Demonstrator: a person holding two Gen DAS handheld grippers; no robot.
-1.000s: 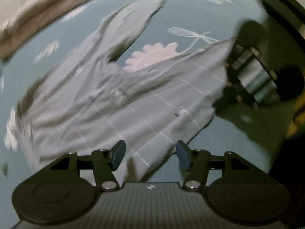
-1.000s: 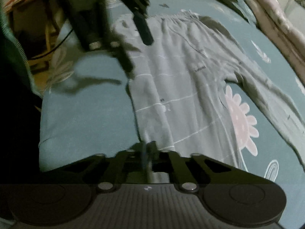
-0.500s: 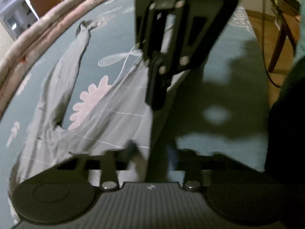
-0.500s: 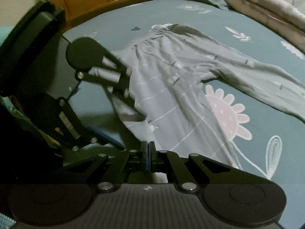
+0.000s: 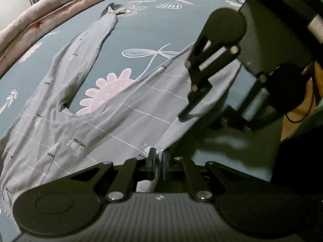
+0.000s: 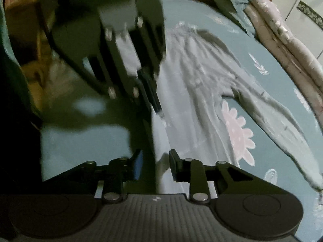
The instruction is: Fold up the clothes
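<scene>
Grey pants (image 5: 97, 121) lie flat on the bed (image 5: 157, 30), teal sheet with a pink flower print. Waistband sits at the near edge by the grippers; the two legs splay away toward a rolled quilt (image 5: 40, 12).

Left gripper (image 5: 158, 161): jaws nearly together, pinching the pants' near side edge. Cloth rises to the jaws in a taut ridge.

Right gripper (image 6: 155, 165): jaws partly apart, straddling the pants' edge below. Whether cloth is gripped, I cannot tell; that view is blurred.

Likely step: lift one side and carry it across to stack leg on leg. To do it well, both grippers want a firm bite on the same edge, lifted level, then swept across together so the fold line runs down the crotch seam. The right jaws seem to need closing first.

Left view: long axis runs from 7 o'clock (waist) to 12 (far cuff); the near leg angles toward 2 o'clock.
</scene>
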